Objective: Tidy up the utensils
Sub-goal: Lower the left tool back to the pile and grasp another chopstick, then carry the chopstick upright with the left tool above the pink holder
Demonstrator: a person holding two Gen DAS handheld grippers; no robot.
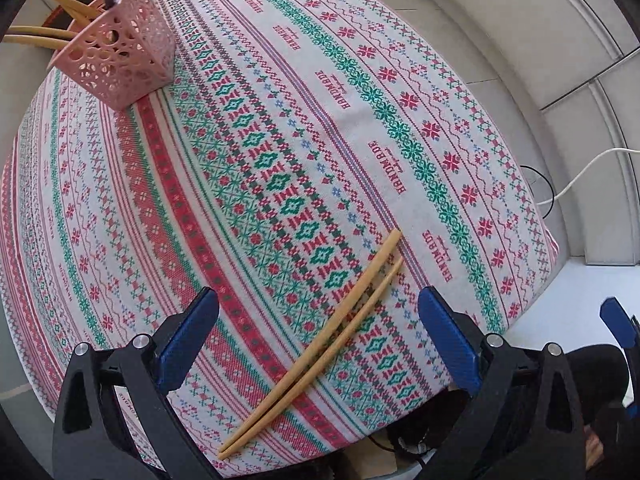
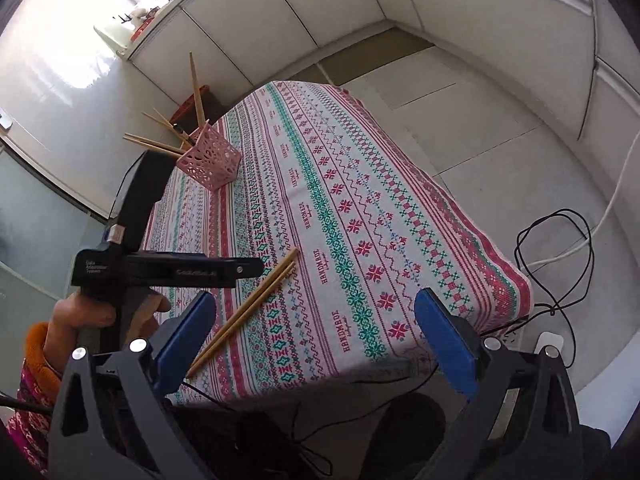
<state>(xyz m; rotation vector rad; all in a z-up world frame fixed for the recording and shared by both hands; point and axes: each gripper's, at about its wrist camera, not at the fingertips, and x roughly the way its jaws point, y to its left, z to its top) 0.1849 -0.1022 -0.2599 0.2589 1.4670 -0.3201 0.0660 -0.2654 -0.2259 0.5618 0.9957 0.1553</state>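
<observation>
The cloth [image 1: 280, 160] over the surface has "HANDMADE" repeated in red along its stripes. Two pale wooden chopsticks [image 1: 320, 340] lie side by side near the front edge, right between the left tongs [image 1: 318, 308], which are spread wide. Right tongs [image 2: 316, 312] are wide too, holding nothing. More chopsticks poke out of the pink holder [image 1: 120, 64] at the far corner.

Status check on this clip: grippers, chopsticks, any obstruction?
Left gripper open, above chopstick pair. Right gripper open, empty. Pair flat on tablecloth; pink holder far corner. Nothing in the way.
</observation>
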